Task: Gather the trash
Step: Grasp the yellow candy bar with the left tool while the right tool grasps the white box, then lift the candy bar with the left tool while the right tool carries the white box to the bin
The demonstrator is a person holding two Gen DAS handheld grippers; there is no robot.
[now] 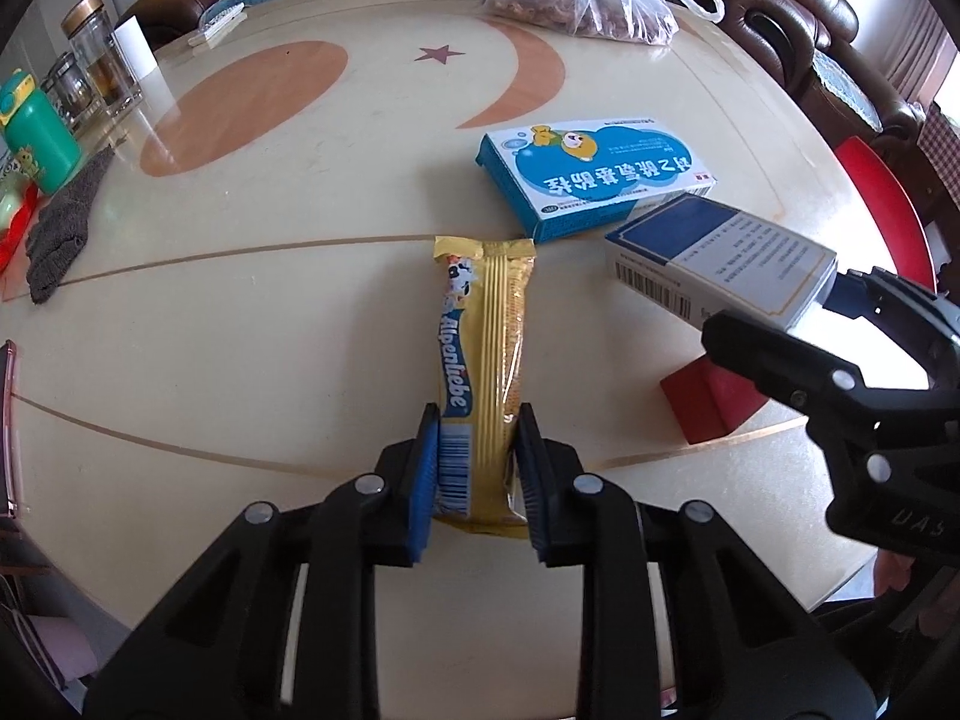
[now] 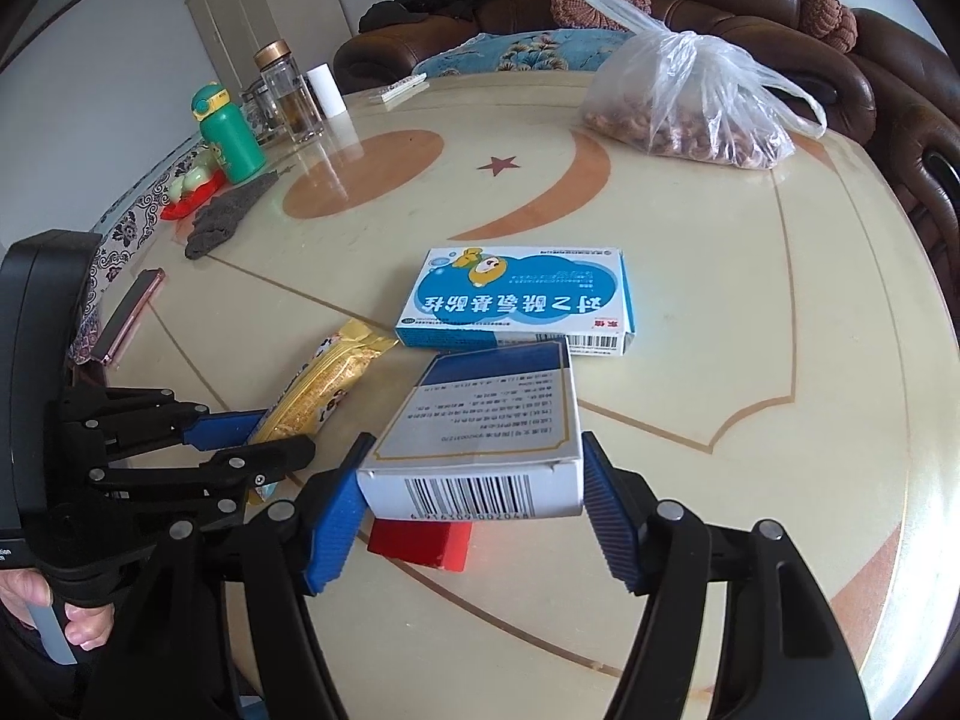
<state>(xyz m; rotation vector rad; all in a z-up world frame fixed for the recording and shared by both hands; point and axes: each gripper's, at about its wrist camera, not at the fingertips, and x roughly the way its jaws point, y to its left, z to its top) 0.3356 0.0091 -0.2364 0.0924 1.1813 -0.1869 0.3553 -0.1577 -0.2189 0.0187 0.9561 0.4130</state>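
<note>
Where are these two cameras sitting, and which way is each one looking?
Left wrist view: rides on the left hand-held gripper, looking down along its fingers at the yellow candy wrapper they pinch on the table; the other gripper shows at the right edge.
Right wrist view: rides on the right hand-held gripper, looking along the white and blue box it holds; a person's fingers show at bottom left.
Shared: wrapper, blue cartoon box, red block, plastic bag.

A big round cream table (image 2: 690,312) with orange moon shapes and a little star is sitting in the room. A brown leather sofa (image 2: 750,30) is curving behind it. Daylight is shining on a pale wall (image 2: 108,48) beside a tall cupboard (image 2: 264,6).
</note>
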